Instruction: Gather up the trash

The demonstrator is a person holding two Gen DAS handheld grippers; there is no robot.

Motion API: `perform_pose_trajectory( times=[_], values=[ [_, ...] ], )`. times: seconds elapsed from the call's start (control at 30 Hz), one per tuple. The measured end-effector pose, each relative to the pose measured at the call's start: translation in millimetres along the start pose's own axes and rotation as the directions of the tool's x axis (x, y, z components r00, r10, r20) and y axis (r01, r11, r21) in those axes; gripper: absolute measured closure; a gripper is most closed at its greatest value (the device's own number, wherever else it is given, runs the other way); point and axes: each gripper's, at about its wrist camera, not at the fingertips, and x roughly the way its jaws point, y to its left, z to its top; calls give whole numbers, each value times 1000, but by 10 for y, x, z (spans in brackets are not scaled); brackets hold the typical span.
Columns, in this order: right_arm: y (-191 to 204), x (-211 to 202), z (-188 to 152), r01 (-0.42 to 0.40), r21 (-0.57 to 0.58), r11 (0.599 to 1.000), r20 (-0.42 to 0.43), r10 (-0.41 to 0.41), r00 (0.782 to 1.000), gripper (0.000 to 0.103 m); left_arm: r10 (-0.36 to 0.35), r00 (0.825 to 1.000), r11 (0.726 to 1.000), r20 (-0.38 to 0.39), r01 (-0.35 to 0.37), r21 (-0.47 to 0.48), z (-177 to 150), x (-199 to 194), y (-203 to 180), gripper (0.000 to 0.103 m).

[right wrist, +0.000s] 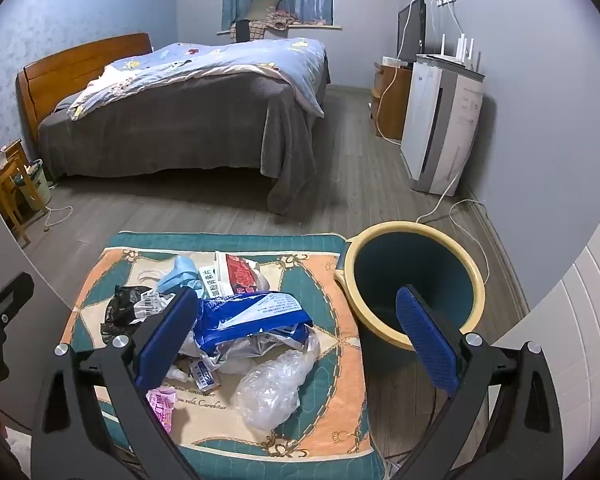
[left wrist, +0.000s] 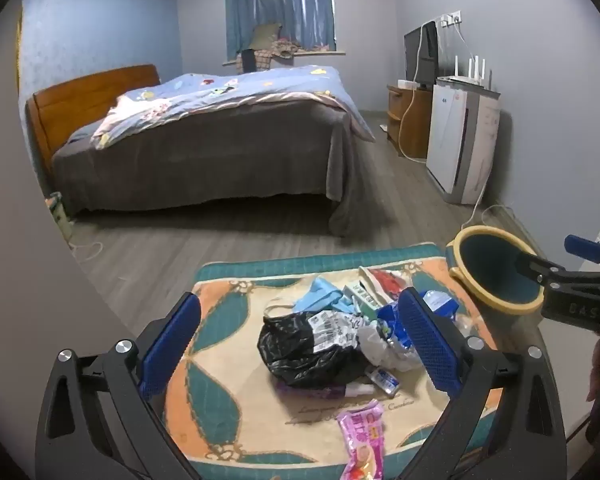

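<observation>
my left hand-held gripper (left wrist: 300,344) wide, empty | my right hand-held gripper (right wrist: 296,336) wide, empty | trash pile (right wrist: 236,320) on mat (right wrist: 332,420), none collected | bin (right wrist: 416,280) beside mat, looks empty | bed (right wrist: 180,120) beyond

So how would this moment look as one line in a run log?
left gripper: open, empty | right gripper: open, empty | trash: piled on mat | bin: beside mat, nothing seen inside

A wooden-framed bed (left wrist: 204,148) with grey cover and blue quilt stands on grey plank flooring (left wrist: 260,236), blue-curtained window (left wrist: 280,16) behind it, white appliance (left wrist: 460,140) and wooden cabinet (left wrist: 408,120) against the blue-grey wall to its right.
</observation>
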Motion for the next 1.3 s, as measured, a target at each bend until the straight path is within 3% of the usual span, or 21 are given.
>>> perform_pose_trajectory(
  times=[1.3],
  values=[
    [-85,38,2,6,33,999,-27,-6,1000,6,-3,1000,1000,-16,3,17,-106,85,-64,5]
  ],
)
